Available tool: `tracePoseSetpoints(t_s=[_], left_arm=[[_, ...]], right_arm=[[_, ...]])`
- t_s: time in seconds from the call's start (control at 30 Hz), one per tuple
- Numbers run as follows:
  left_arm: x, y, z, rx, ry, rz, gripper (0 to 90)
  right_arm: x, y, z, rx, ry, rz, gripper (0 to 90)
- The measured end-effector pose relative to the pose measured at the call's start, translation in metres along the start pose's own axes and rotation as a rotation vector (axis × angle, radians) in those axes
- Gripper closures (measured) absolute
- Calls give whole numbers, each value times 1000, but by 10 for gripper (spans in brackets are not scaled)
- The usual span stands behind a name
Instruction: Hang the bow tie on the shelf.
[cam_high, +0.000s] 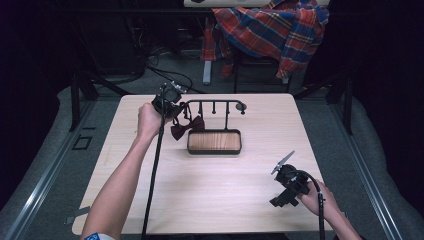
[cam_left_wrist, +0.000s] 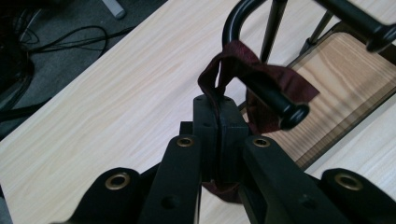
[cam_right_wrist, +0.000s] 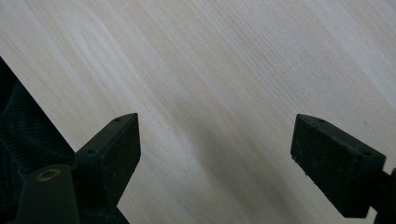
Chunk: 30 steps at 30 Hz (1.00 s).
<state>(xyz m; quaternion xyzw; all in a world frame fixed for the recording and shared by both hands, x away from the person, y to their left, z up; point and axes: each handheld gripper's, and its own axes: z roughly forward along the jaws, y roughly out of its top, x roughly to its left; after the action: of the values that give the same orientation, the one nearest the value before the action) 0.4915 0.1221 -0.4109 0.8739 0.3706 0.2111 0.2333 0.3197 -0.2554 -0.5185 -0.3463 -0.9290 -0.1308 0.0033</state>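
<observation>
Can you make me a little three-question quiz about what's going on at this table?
1. True or false: the left tongs are shut on the dark red bow tie's strap.
2. Which tongs stand open above bare table: left or right?
3. What is the strap looped over: (a) a peg of the black rack, (b) the plaid shirt, (c) a cable?

Key: 1 true. 2 the right tongs. 3 (a).
</observation>
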Motion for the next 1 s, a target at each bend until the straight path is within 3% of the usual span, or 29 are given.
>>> tracePoseSetpoints(t_s=[0.43, 0.47, 0.53, 0.57, 0.6, 0.7, 0.77, 0.83, 1.0], left_arm=[[2, -10, 6, 31, -7, -14, 819], [2, -10, 7, 36, -3, -19, 731], [3, -11, 7, 42, 11, -31, 635], [3, -11, 7, 45, 15, -35, 635], [4, -11, 7, 50, 10, -45, 542], [6, -13, 5, 48, 7, -62, 401], [7, -13, 4, 52, -1, -63, 363], [7, -14, 2, 49, -10, -65, 263], [7, -15, -7, 46, -36, -58, 157]], right_arm=[[0, 0, 0, 2, -1, -2, 159], [0, 0, 0, 0, -1, -1, 159], [0, 0, 0, -6, 2, 2, 159], [0, 0, 0, -7, 2, 2, 159], [0, 0, 0, -3, -2, 2, 159], [0, 0, 0, -12, 6, 8, 159], [0, 0, -1, -12, 5, 8, 159], [0, 0, -1, -15, 6, 9, 159], [0, 0, -1, -14, 1, 6, 159]])
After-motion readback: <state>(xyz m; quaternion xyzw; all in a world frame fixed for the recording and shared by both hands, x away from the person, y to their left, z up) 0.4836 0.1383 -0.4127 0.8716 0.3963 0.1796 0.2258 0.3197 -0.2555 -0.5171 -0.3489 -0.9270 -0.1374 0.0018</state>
